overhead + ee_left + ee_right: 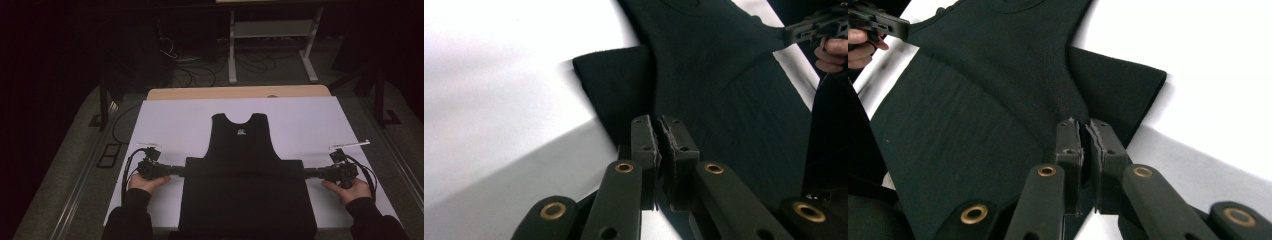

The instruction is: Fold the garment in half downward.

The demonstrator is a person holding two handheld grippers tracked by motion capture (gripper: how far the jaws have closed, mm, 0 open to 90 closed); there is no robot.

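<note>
A black sleeveless garment (242,150) lies flat on the white sheet (310,120), neck toward the far side. Its wide lower part reaches over the table's near edge. My left gripper (181,170) is shut on the cloth's left corner, and in the left gripper view its jaws (659,125) pinch the black fabric (724,90). My right gripper (307,173) is shut on the right corner, the cloth (988,100) caught between its jaws (1084,127). Each gripper view shows the other gripper far off: the right gripper (814,25) and the left gripper (878,22).
The white sheet covers a wooden table whose far edge (240,92) shows behind it. On the dark floor beyond stand a white metal frame (270,45) and loose cables (200,70). Bare white sheet lies on both sides of the garment.
</note>
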